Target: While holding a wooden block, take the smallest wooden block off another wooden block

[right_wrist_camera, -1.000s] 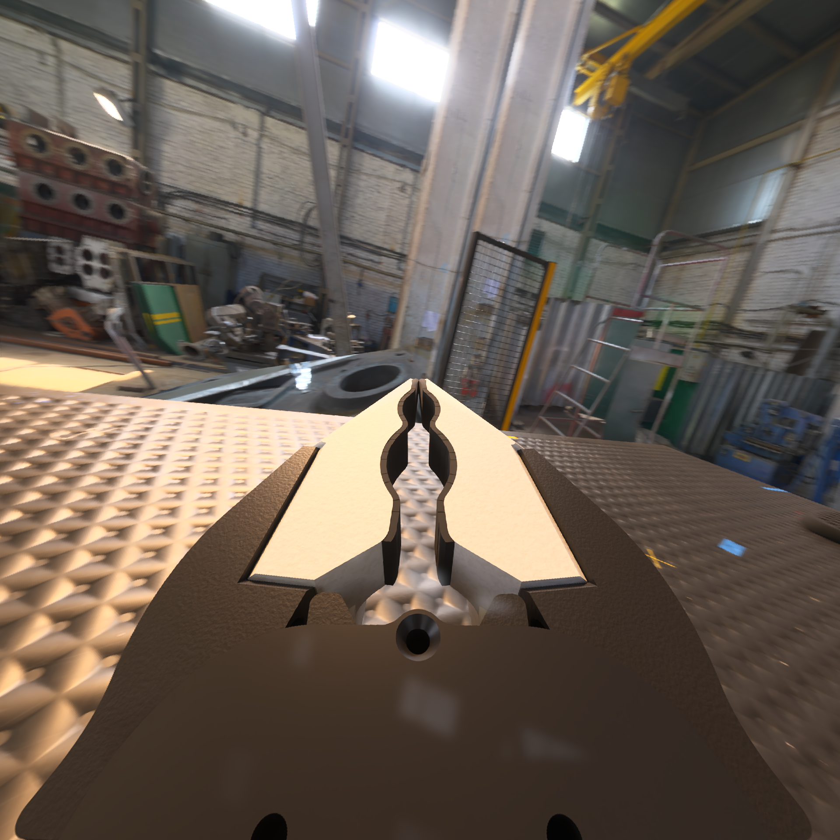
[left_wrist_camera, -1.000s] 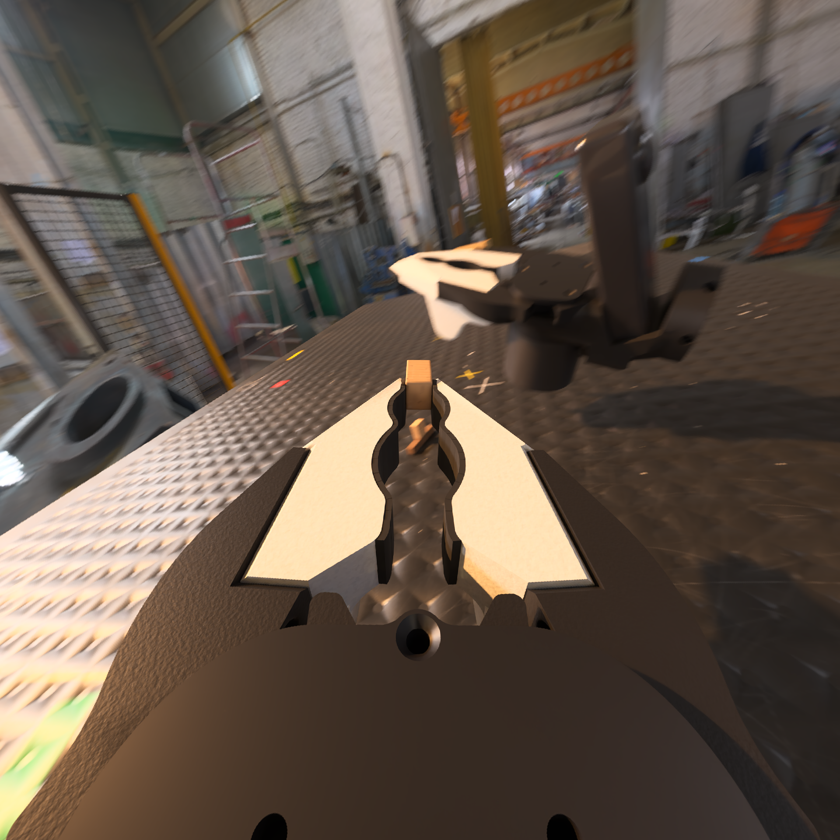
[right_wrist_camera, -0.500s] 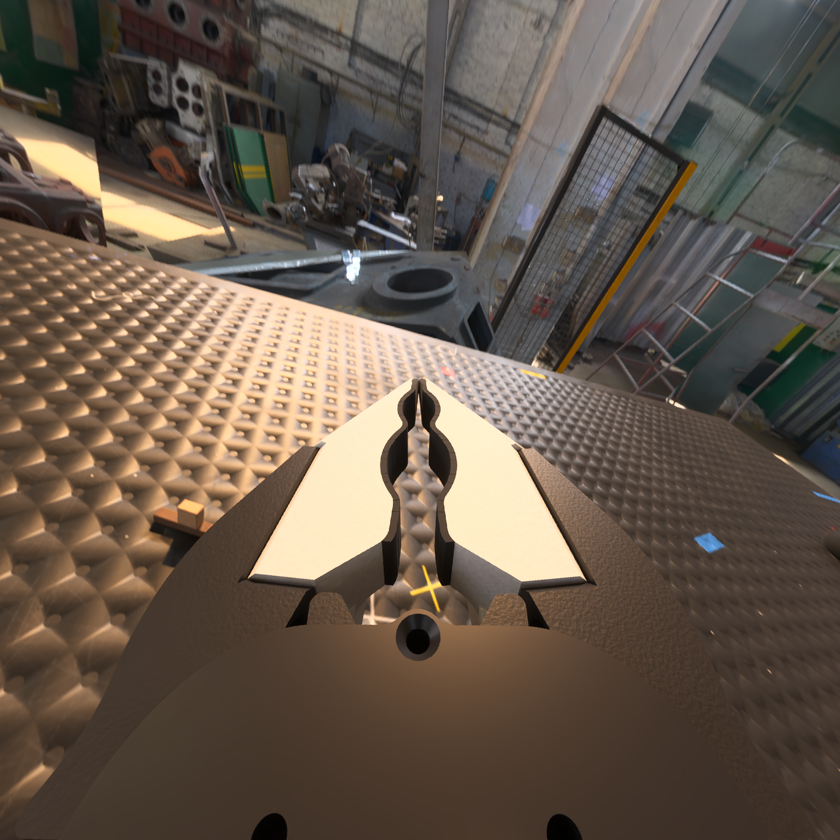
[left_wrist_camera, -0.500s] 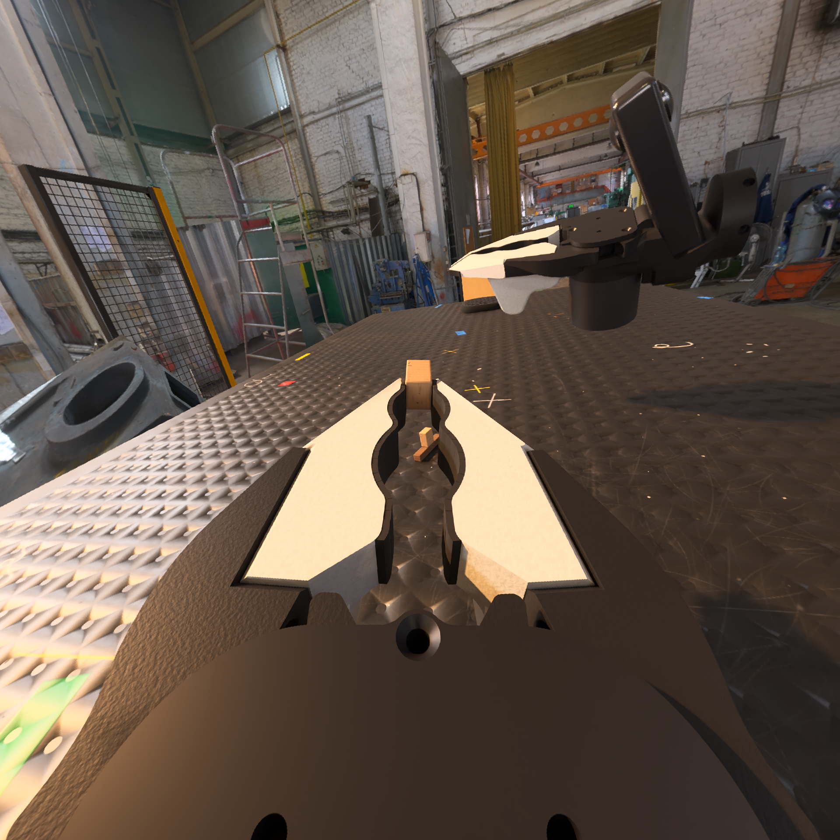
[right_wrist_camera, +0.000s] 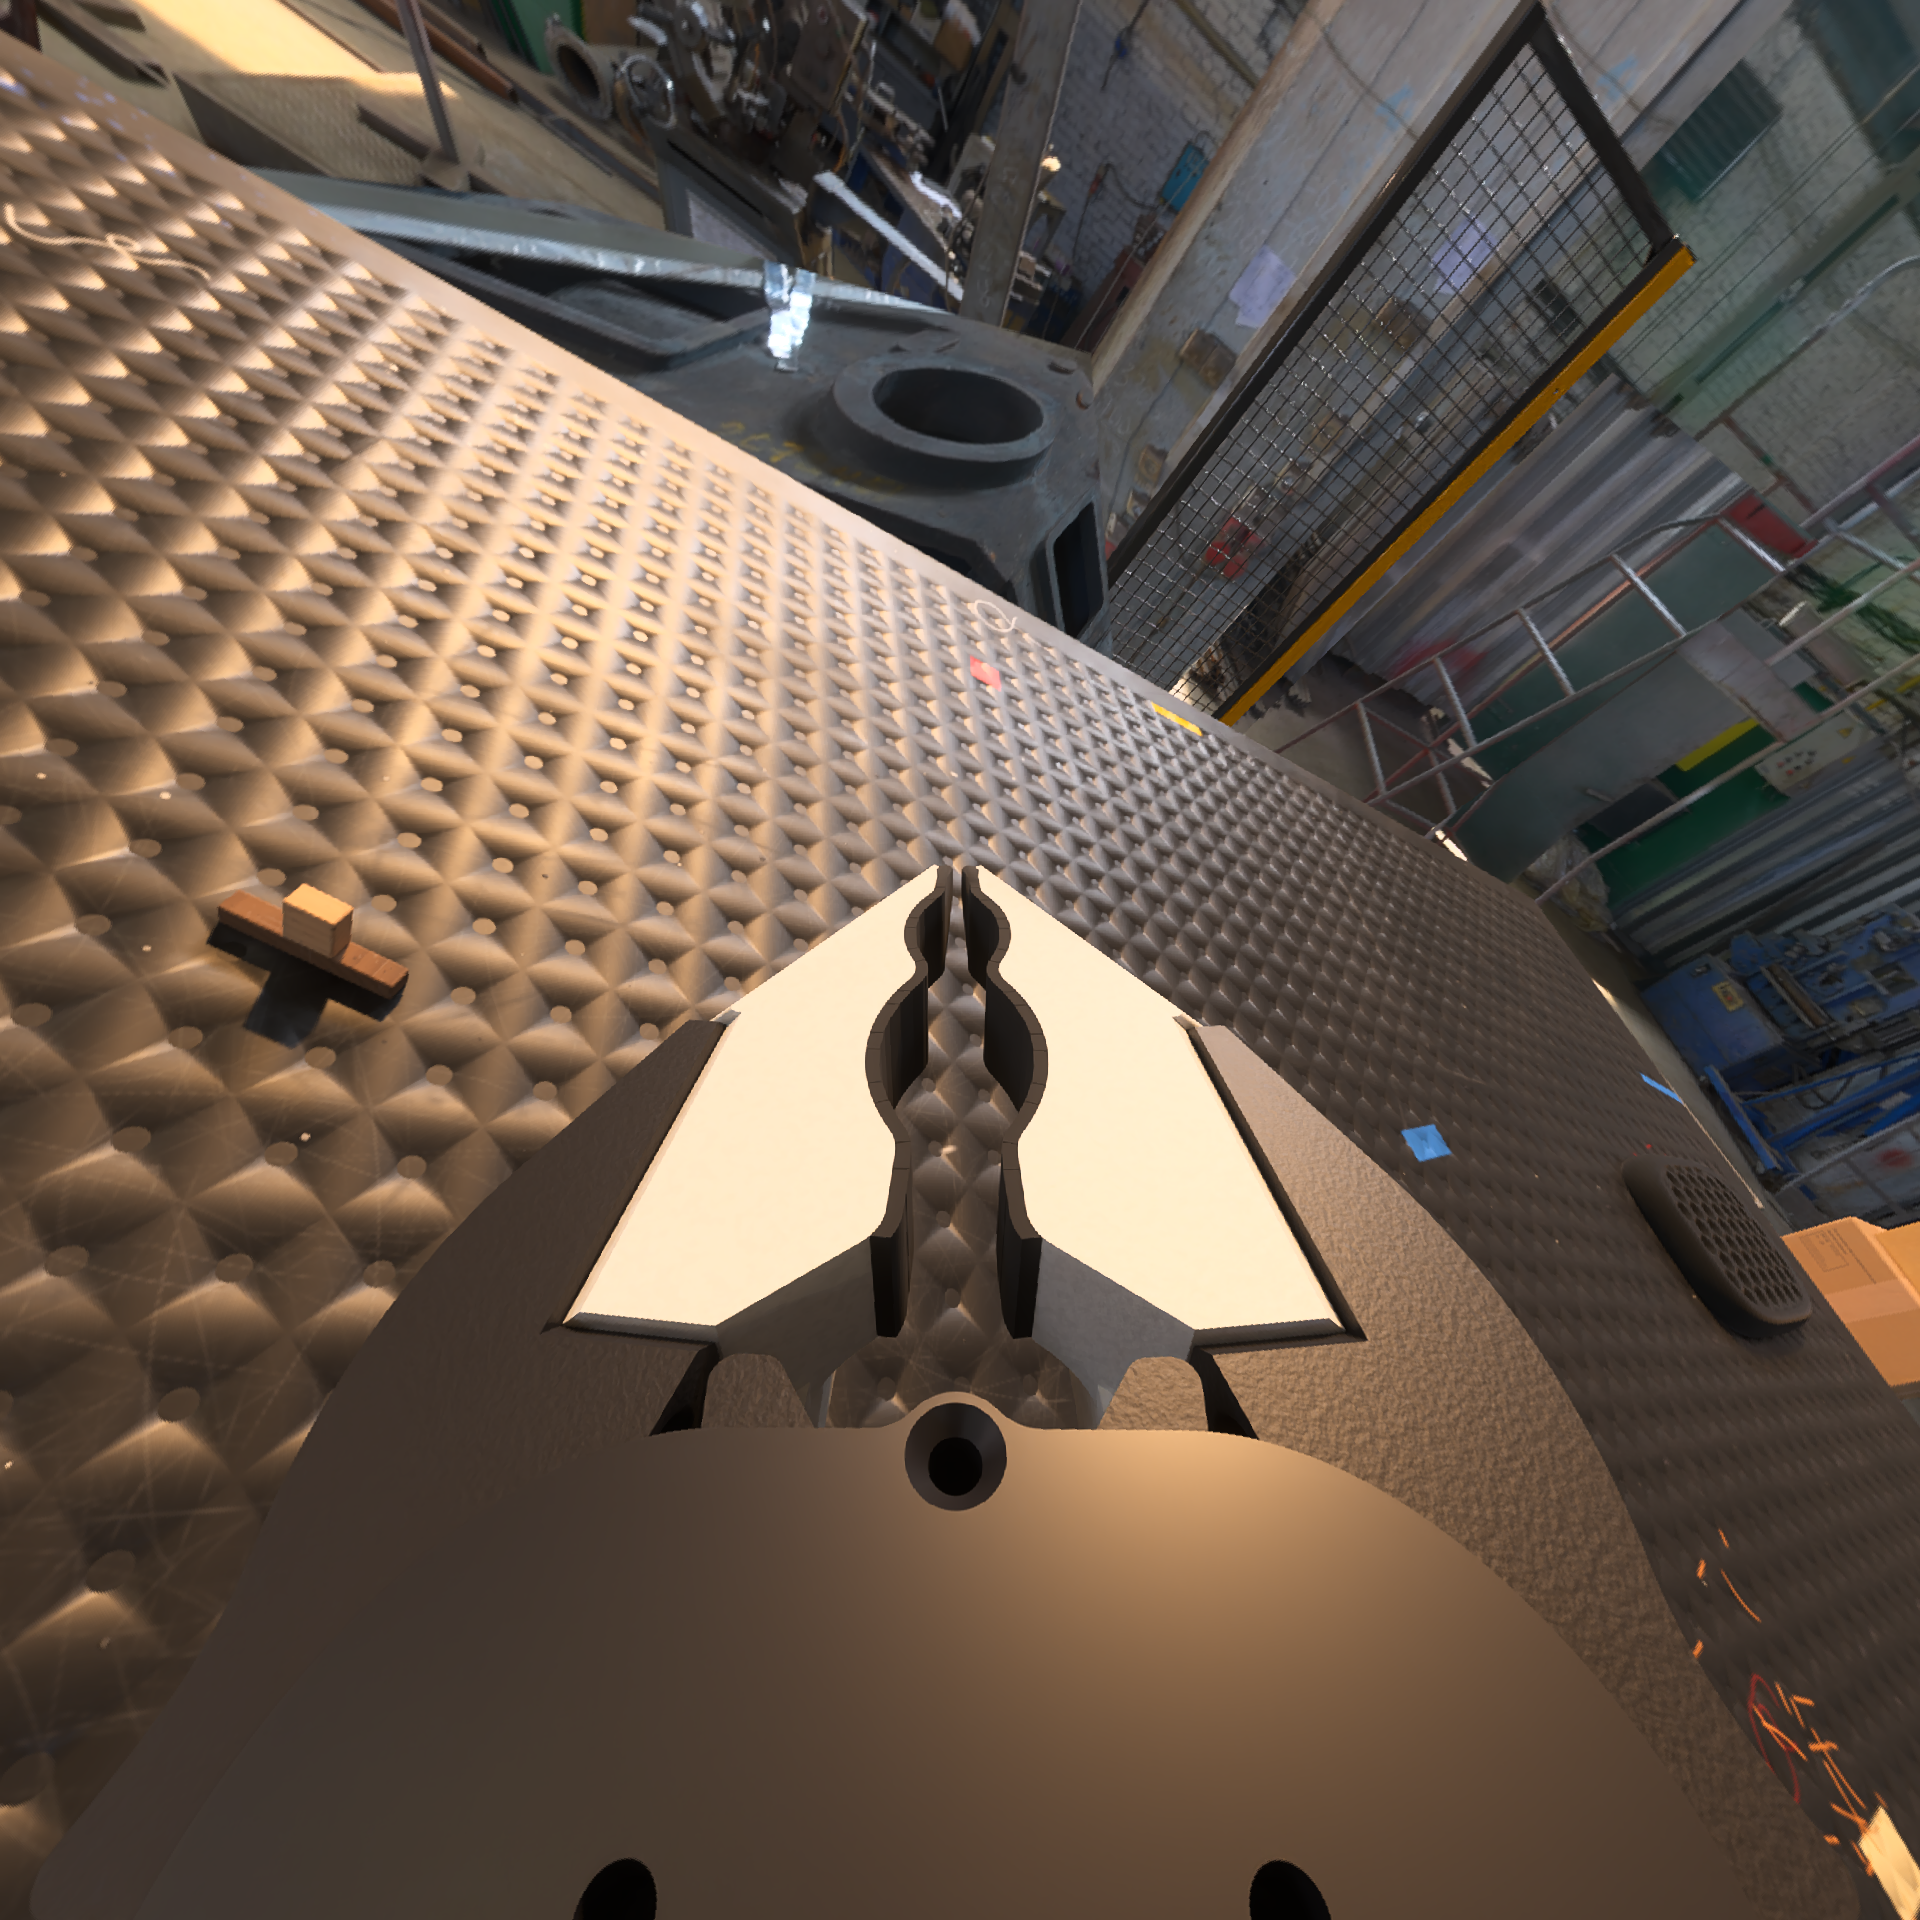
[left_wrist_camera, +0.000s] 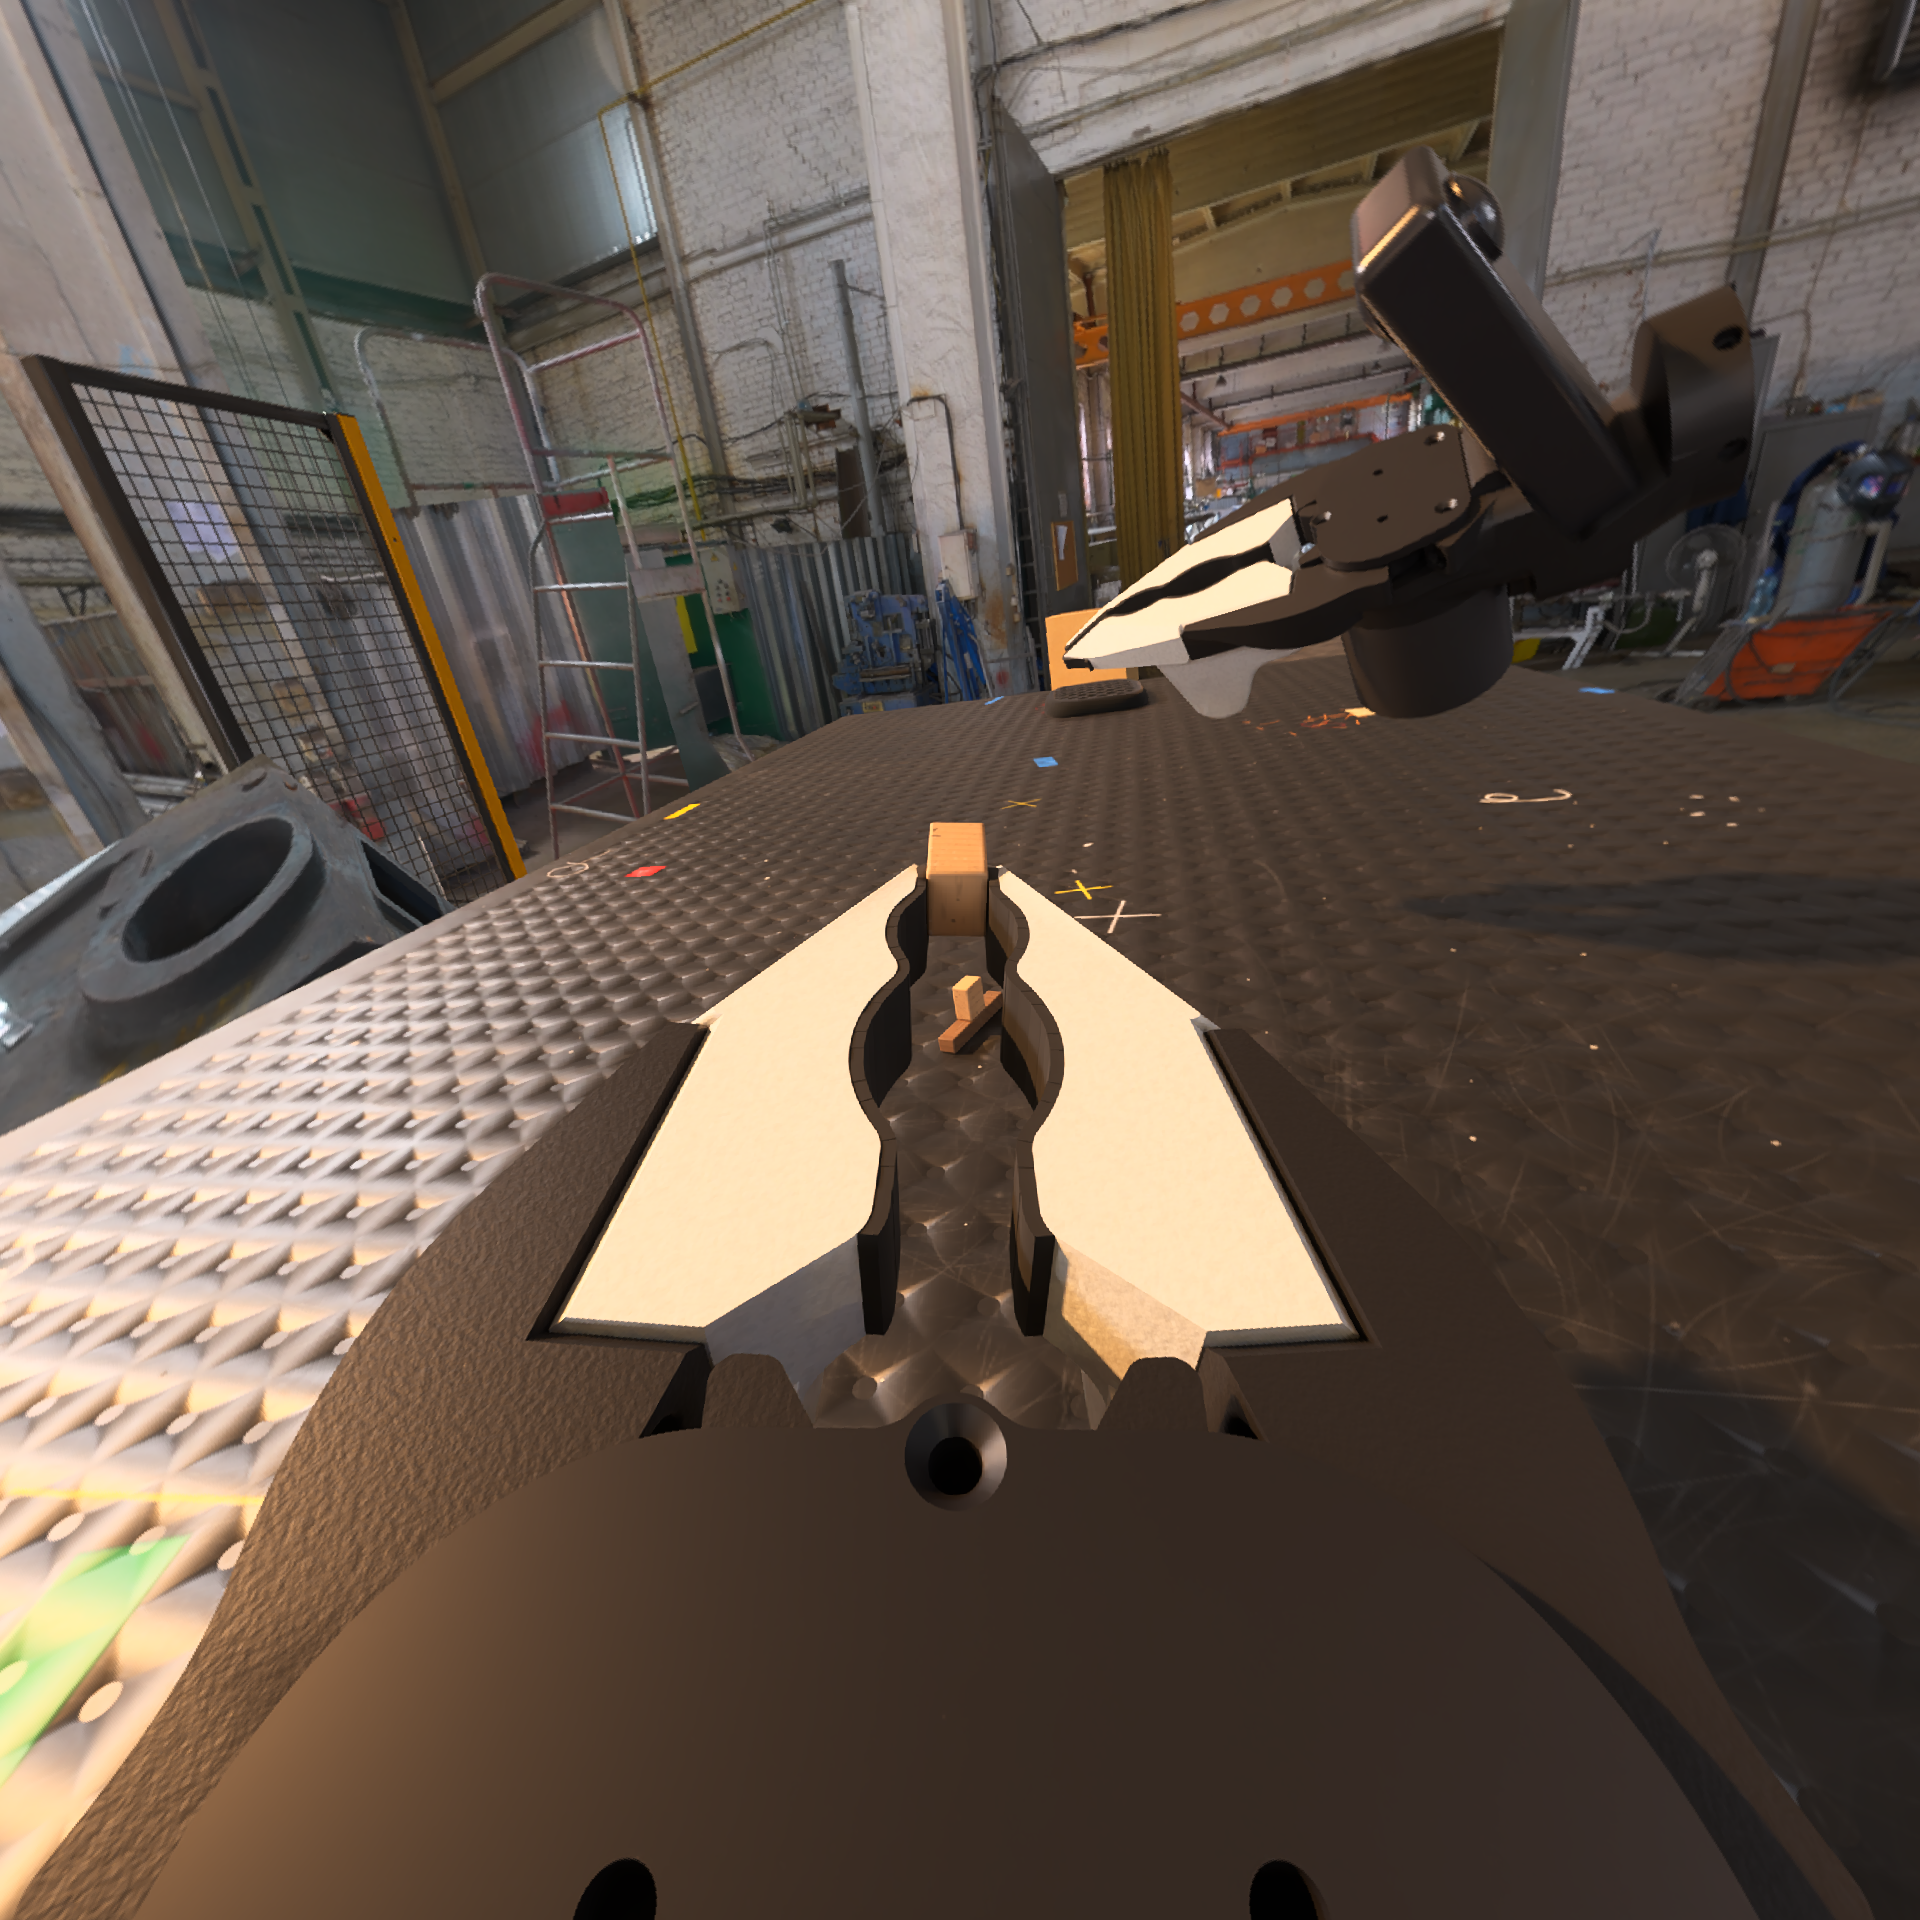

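My left gripper (left_wrist_camera: 957, 883) is shut on a light wooden block (left_wrist_camera: 956, 871) held upright at its fingertips above the plate. Beyond it a small light cube (left_wrist_camera: 966, 994) sits on a flat dark-brown wooden bar (left_wrist_camera: 971, 1031) lying on the studded metal table (left_wrist_camera: 416, 1039). In the right wrist view the same cube (right_wrist_camera: 317, 918) rests on the bar (right_wrist_camera: 364, 966) at the left, well apart from my right gripper (right_wrist_camera: 957, 878), which is shut and empty. The right gripper also shows in the left wrist view (left_wrist_camera: 1081, 649), high at the upper right, tilted downward.
A black perforated disc (right_wrist_camera: 1714, 1257) lies on the table at the right, next to a cardboard box (right_wrist_camera: 1860, 1299). A wire-mesh fence (right_wrist_camera: 1403, 364) and a dark steel ring casting (right_wrist_camera: 945, 416) stand beyond the table's far edge.
My right gripper has pitched downward and turned, bringing the cube and bar into its view at the left. My left gripper keeps its hold on the block, hardly moving.
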Controlling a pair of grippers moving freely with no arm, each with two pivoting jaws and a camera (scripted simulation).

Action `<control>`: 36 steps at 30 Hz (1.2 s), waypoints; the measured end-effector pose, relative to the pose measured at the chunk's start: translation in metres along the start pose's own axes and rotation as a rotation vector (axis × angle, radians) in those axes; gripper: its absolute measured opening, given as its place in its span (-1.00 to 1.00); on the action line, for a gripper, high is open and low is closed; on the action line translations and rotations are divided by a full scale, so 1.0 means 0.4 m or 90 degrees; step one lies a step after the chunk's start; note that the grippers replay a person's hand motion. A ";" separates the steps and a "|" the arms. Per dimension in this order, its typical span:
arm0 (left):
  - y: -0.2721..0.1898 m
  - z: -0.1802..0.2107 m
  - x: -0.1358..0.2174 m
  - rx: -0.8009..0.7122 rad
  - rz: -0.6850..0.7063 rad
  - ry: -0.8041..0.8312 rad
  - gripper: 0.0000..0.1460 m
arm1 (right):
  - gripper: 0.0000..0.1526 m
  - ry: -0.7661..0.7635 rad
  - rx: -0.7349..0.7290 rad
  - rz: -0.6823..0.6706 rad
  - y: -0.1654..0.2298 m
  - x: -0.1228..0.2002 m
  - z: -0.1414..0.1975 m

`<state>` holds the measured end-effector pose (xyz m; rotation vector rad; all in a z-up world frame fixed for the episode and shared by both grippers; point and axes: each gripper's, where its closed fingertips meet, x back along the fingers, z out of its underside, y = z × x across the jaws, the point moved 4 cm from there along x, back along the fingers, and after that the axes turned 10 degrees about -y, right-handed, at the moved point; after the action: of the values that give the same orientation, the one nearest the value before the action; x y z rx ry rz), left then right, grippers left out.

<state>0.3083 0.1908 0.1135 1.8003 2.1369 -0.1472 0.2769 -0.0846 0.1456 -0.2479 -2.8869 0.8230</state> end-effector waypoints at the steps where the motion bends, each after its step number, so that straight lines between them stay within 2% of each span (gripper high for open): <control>1: -0.003 0.000 0.000 -0.008 0.003 0.002 -0.87 | -0.98 0.004 0.002 -0.005 0.001 0.000 0.001; 10: -0.028 0.000 -0.003 -0.060 0.032 0.004 -0.87 | -0.98 0.005 -0.019 0.009 -0.017 0.009 0.008; 24: 0.005 -0.001 0.001 0.008 -0.003 -0.008 -0.87 | -0.98 0.001 -0.040 -0.018 -0.004 0.007 0.008; 26: 0.006 -0.001 0.001 0.008 -0.003 -0.007 -0.87 | -0.98 -0.007 -0.049 -0.065 0.020 0.005 0.004; 30: -0.003 0.000 0.000 0.008 0.017 -0.004 -0.87 | -0.98 -0.013 -0.050 -0.260 0.116 0.007 -0.005; 36: -0.008 -0.002 0.000 0.047 0.066 -0.013 -0.88 | -0.99 0.065 0.063 -0.511 0.241 -0.017 -0.003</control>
<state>0.3050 0.1903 0.1140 1.9371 2.0440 -0.2213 0.2955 -0.0046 0.0948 0.7969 -2.4752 0.7401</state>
